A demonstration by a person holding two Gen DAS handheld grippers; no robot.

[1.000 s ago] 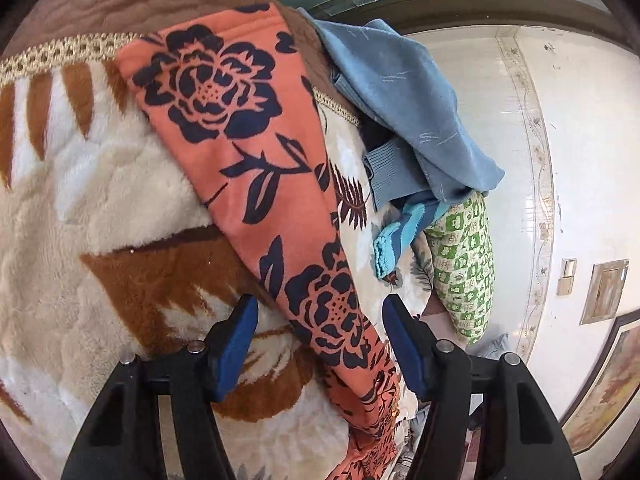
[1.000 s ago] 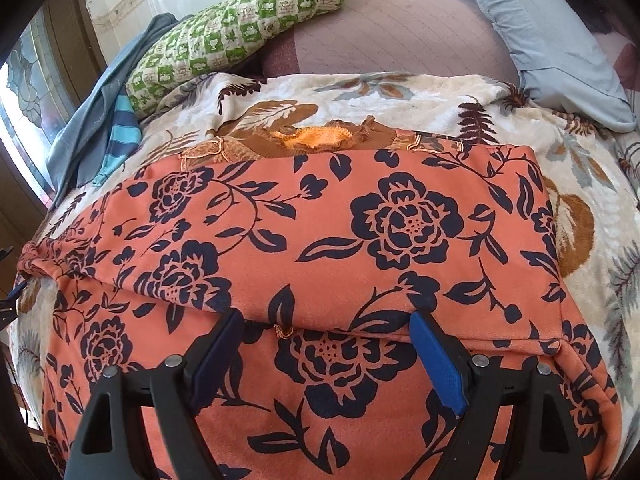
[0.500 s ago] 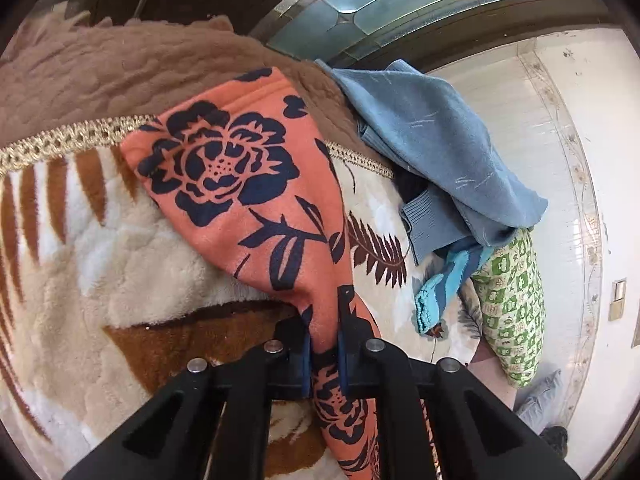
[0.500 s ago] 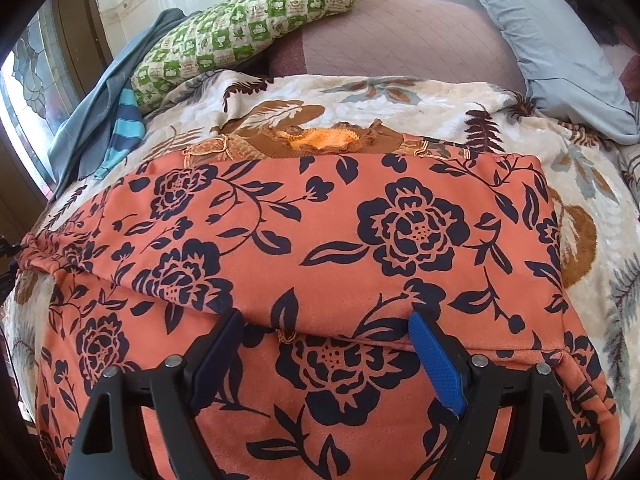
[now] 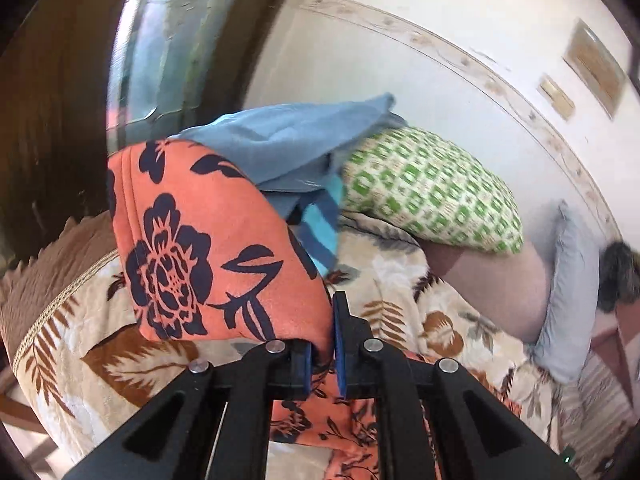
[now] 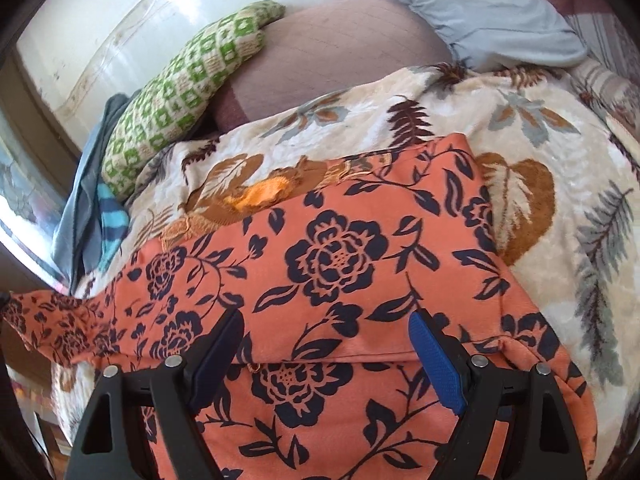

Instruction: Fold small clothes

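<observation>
Orange cloth garment printed with dark navy flowers and leaves lies spread across a cream plush blanket with brown and grey leaf motifs on a bed. One end of the garment is raised off the blanket: in the left wrist view a fold of it stands up in front of the camera, pinched at its lower edge.

Left gripper: black frame, blue pads, jaws clamped together on the orange fabric; cloth passes between the pads and hangs below them.

Right gripper: jaws spread wide, nothing held. It hovers over the near part of the garment, the fingers either side of a horizontal fold line. Contact of fingertips with cloth: cannot tell.

Beyond the garment's far edge, a small bright-orange patch shows on the blanket.

At the far left corner of the bed: a pale blue cloth heaped over a turquoise-and-navy striped piece. Just beside these, a green-and-cream checked knitted cushion, resting against a mauve quilted pillow. A grey-blue pillow lies further right.
</observation>
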